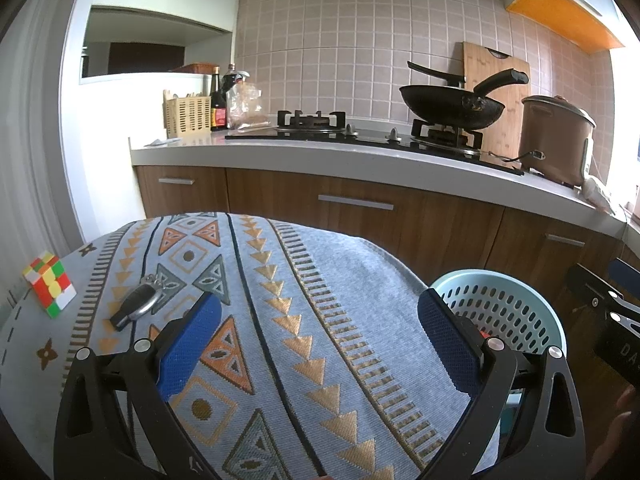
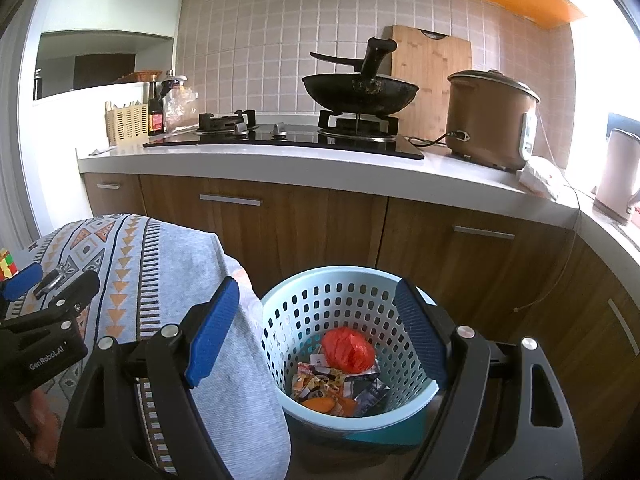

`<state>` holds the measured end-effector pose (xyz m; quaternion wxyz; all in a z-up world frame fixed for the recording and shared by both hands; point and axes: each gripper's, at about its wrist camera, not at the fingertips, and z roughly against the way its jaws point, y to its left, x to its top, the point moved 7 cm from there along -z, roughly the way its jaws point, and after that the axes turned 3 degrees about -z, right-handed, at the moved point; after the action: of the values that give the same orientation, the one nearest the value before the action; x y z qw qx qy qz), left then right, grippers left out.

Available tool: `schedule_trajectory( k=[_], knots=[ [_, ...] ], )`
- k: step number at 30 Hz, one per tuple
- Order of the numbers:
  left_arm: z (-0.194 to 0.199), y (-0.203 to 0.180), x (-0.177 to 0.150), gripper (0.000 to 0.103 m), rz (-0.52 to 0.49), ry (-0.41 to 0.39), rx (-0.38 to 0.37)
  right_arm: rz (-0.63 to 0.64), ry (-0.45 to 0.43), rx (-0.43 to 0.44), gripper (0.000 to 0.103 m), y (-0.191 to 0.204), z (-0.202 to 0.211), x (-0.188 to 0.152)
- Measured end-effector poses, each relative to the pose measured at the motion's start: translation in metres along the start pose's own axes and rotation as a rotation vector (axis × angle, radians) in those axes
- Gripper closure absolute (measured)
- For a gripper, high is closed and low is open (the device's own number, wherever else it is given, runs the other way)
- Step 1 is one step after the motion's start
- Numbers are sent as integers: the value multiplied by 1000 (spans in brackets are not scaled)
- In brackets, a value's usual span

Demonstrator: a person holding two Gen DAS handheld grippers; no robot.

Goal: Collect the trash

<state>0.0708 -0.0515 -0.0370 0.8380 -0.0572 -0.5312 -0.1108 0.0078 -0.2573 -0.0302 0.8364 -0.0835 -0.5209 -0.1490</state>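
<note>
A light blue perforated trash basket (image 2: 352,360) stands on the floor beside the cloth-covered table (image 2: 172,264). Inside it lie a crumpled red bag (image 2: 348,350) and several wrappers (image 2: 332,388). My right gripper (image 2: 318,330) hangs open above the basket's mouth, its blue pads apart and nothing between them. My left gripper (image 1: 320,344) is open over the patterned cloth (image 1: 304,320), holding nothing. The basket (image 1: 508,308) shows at the right of the left wrist view. The left gripper (image 2: 44,296) also appears at the left edge of the right wrist view.
A colour puzzle cube (image 1: 50,284) and a black car key with a ring (image 1: 138,302) lie on the cloth at the left. Behind are wooden cabinets (image 2: 280,220), a counter with a gas hob, a black wok (image 2: 360,90), a brown rice cooker (image 2: 488,120) and a kettle (image 2: 616,176).
</note>
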Motion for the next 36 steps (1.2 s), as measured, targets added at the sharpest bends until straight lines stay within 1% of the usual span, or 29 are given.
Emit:
schedule_trajectory(
  k=[9, 18, 27, 34, 36],
  knots=[
    [1, 3, 0, 7, -12, -2, 11, -6, -13, 6, 27, -2, 3, 2],
    [2, 2, 0, 7, -27, -4, 26, -12, -8, 9, 27, -4, 3, 2],
    [3, 6, 1, 7, -36, -17, 68, -7, -4, 17, 27, -1, 1, 1],
    [2, 3, 0, 7, -32, 1, 32, -8, -3, 17, 27, 0, 1, 0],
    [2, 2, 0, 7, -36, -1, 34, -8, -3, 18, 27, 0, 1, 0]
  ],
)
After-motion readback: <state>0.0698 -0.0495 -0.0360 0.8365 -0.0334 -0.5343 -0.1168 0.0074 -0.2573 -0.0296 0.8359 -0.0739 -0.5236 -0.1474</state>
